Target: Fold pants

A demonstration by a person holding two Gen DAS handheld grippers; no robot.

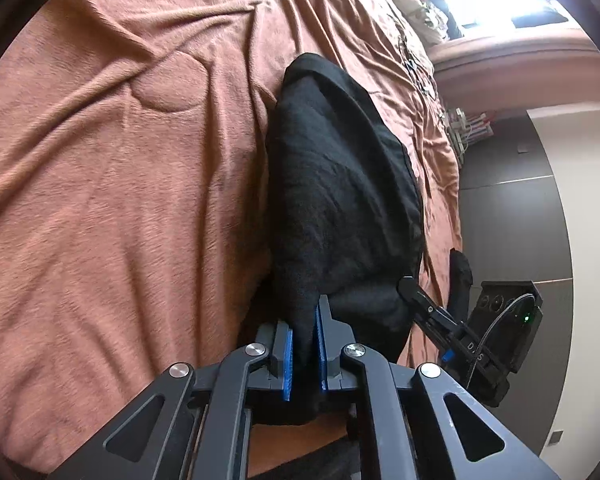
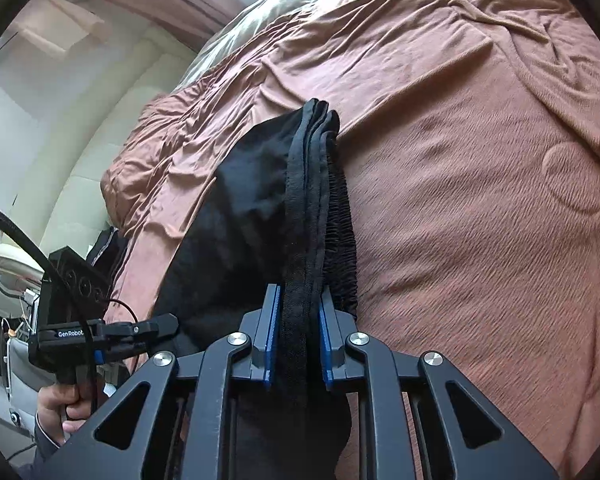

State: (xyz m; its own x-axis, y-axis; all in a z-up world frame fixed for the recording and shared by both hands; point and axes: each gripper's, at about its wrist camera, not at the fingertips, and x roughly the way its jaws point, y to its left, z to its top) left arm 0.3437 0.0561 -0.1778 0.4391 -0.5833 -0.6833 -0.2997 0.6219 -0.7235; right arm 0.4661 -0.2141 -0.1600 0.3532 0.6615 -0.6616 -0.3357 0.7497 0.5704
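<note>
Black pants lie bunched and folded over on a brown bedspread. My left gripper is shut on a fold of the black cloth, which fills the gap between its blue pads. My right gripper is shut on the layered edge of the pants, next to the gathered elastic waistband. The right gripper also shows in the left wrist view, at the pants' other side. The left gripper shows in the right wrist view, held by a hand.
The wrinkled brown bedspread covers the bed all around. A pillow lies at the bed's far end. The bed edge drops to a floor and a pale wall with clutter below.
</note>
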